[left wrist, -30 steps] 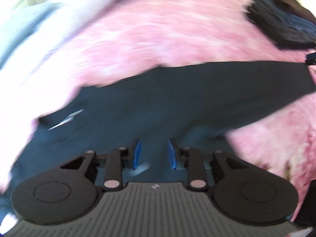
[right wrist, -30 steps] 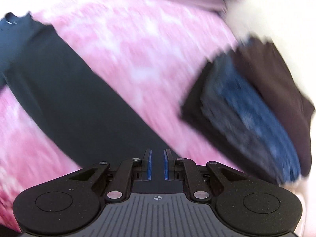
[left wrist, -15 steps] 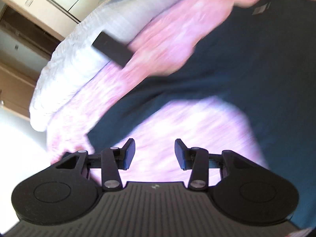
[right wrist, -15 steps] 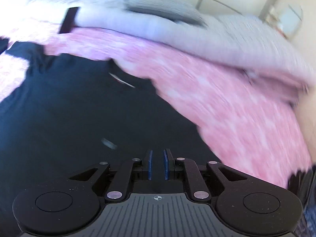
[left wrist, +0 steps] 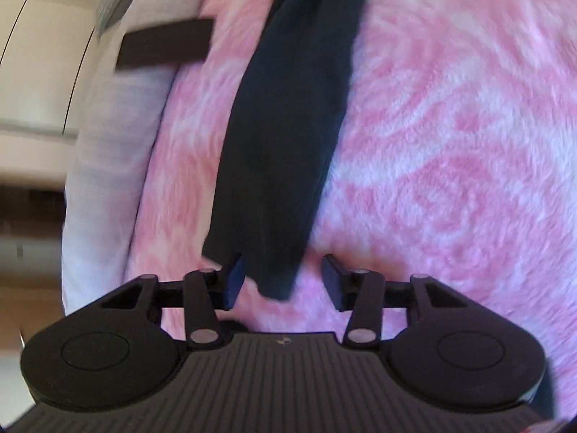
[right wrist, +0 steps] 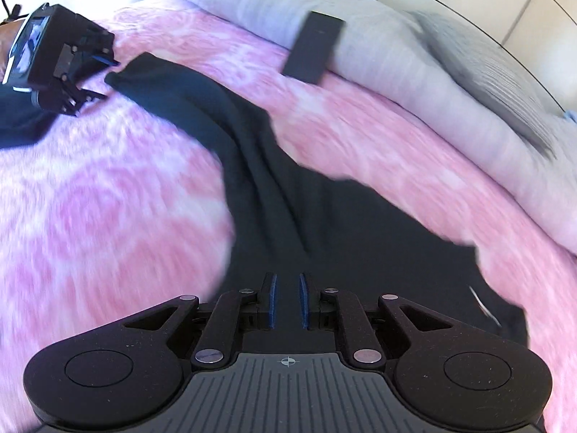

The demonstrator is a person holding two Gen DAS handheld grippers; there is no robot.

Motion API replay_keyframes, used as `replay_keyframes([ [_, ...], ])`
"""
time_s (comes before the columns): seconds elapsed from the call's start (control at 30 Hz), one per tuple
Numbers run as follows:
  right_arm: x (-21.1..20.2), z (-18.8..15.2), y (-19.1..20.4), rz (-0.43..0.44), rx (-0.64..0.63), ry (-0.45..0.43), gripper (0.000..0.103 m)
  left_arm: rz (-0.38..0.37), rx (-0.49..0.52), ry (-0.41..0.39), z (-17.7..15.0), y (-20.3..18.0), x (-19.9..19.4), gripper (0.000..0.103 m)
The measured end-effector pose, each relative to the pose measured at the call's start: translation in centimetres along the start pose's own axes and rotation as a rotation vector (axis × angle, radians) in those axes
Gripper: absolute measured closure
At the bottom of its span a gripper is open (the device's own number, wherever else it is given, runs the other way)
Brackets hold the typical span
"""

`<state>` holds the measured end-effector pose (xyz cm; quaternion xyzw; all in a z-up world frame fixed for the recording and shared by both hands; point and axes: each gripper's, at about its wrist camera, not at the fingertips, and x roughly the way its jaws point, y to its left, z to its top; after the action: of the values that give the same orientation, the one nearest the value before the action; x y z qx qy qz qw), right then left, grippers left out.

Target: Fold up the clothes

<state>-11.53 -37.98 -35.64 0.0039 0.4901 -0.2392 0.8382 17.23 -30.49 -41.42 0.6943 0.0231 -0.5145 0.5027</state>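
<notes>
Left gripper [left wrist: 281, 281] jaws stand apart and have just been closing, with the cuff end of a sleeve [left wrist: 288, 126] between the pads and not pressed by either. Right gripper [right wrist: 287, 301] jaws are pinched narrow on the body of the dark shirt [right wrist: 324, 216], low in the centre of the right wrist view.

The shirt lies on a pink blanket [left wrist: 450, 144], creased through its middle. Its sleeve stretches toward the upper left of that view, where the other gripper waits. No finished fold shows, so the job looks to be at an early stage: the sleeve is to be brought in, and the body folds remain.

Bare blanket fills the lower left, leaving room to lay cloth over. Grey bedding [right wrist: 396, 47] borders it at upper right, where a flat dark rectangle [right wrist: 313, 48] rests on its edge.
</notes>
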Motion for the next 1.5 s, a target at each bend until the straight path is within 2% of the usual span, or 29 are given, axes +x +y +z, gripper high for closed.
replay_keyframes([
  [0.07, 1.4, 1.4, 0.8, 0.002, -0.011, 0.0, 0.09, -0.006, 0.012, -0.017, -0.4, 0.4, -0.2, 0.101],
  [0.17, 2.9, 2.9, 1.7, 0.016, -0.041, 0.013, 0.09, 0.016, -0.035, -0.014, -2.0, 2.2, -3.2, 0.101],
  [0.27, 3.5, 3.8, 2.0, 0.029, -0.051, 0.016, 0.09, 0.022, -0.054, 0.022, -4.4, 2.7, -7.1, 0.101],
  [0.37, 3.7, 3.9, 2.1, 0.06, -0.052, 0.032, 0.09, -0.022, -0.024, 0.049, -5.8, 0.7, -8.4, 0.101],
  [0.5, 4.7, 4.4, 2.6, 0.095, -0.077, 0.047, 0.09, -0.103, 0.034, 0.072, -6.0, -3.0, -7.7, 0.098],
  [0.6, 5.7, 5.3, 2.3, 0.095, -0.082, 0.043, 0.09, -0.109, 0.012, 0.1, -6.5, -4.2, -7.3, 0.093],
  [0.7, 7.0, 6.1, 1.8, 0.092, -0.085, 0.044, 0.09, -0.088, -0.08, 0.144, -8.0, -3.4, -8.0, 0.082],
  [0.8, 7.5, 6.8, 1.9, 0.096, -0.088, 0.029, 0.09, -0.068, -0.218, 0.193, -10.1, -1.5, -9.1, 0.08],
  [0.87, 7.2, 7.1, 2.3, 0.108, -0.086, 0.019, 0.09, -0.081, -0.33, 0.182, -11.0, 0.0, -9.7, 0.076],
  [0.93, 7.0, 7.1, 3.3, 0.133, -0.09, 0.02, 0.09, -0.144, -0.5, 0.141, -11.3, 2.1, -9.4, 0.068],
  [1.07, 6.7, 6.6, 5.4, 0.157, -0.108, 0.033, 0.09, -0.286, -0.835, 0.096, -11.6, 5.3, -7.0, 0.061],
  [1.17, 6.0, 6.0, 6.1, 0.149, -0.104, 0.032, 0.09, -0.449, -1.071, 0.104, -12.4, 6.3, -4.3, 0.065],
  [1.2, 5.7, 5.7, 6.2, 0.142, -0.106, 0.031, 0.09, -0.485, -1.127, 0.102, -12.6, 6.5, -3.7, 0.08],
  [1.23, 5.5, 5.5, 6.3, 0.135, -0.109, 0.032, 0.09, -0.498, -1.157, 0.084, -12.6, 6.6, -3.6, 0.087],
  [1.27, 5.2, 5.3, 6.3, 0.129, -0.111, 0.035, 0.09, -0.464, -1.157, 0.061, -12.2, 6.7, -4.3, 0.09],
  [1.37, 4.5, 4.7, 6.0, 0.112, -0.109, 0.039, 0.09, -0.251, -1.124, -0.025, -11.0, 6.9, -9.6, 0.091],
  [1.43, 4.0, 4.4, 5.9, 0.1, -0.1, 0.036, 0.09, -0.202, -1.105, -0.011, -10.4, 6.3, -11.7, 0.089],
  [1.5, 3.9, 4.1, 5.8, 0.095, -0.083, 0.041, 0.09, -0.225, -1.097, 0.063, -10.7, 4.9, -11.2, 0.084],
])
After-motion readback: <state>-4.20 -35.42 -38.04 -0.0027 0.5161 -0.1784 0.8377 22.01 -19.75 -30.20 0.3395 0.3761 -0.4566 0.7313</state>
